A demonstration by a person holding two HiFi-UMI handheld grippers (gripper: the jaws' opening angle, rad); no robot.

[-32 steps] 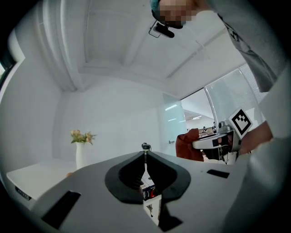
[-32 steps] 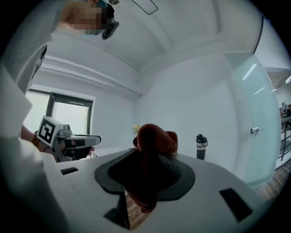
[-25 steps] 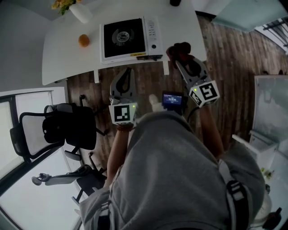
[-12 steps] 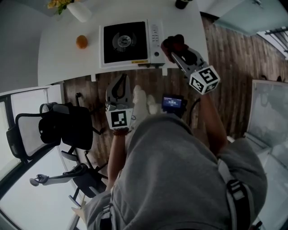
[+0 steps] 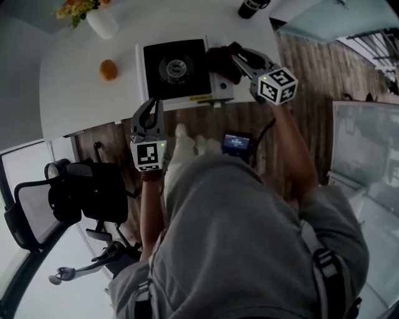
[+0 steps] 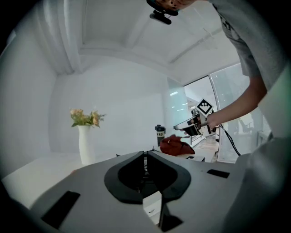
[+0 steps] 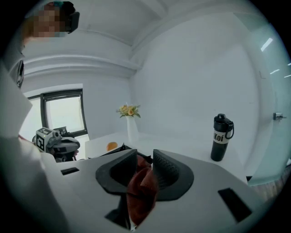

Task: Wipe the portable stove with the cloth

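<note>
The portable stove (image 5: 174, 65), white with a black top and a round burner, sits on the white table (image 5: 75, 93). My right gripper (image 5: 234, 56) is shut on a dark red cloth (image 5: 222, 62) (image 7: 142, 186). Its jaws have just been closing on the cloth, which hangs over the stove's right control side. In the left gripper view the cloth (image 6: 175, 145) and the right gripper (image 6: 194, 125) show beyond the table. My left gripper (image 5: 152, 103) (image 6: 145, 158) is shut and empty, just before the table's front edge near the stove's left corner.
An orange (image 5: 108, 69) lies left of the stove, and a white vase of flowers (image 5: 100, 19) (image 7: 131, 120) stands behind it. A dark bottle (image 5: 252, 6) (image 7: 221, 138) stands at the back right. An office chair (image 5: 81, 193) is at the lower left.
Both grippers have moved up the picture toward the table. The right one carried the cloth leftward onto the stove's right side. The left one came up to the table's front edge.
</note>
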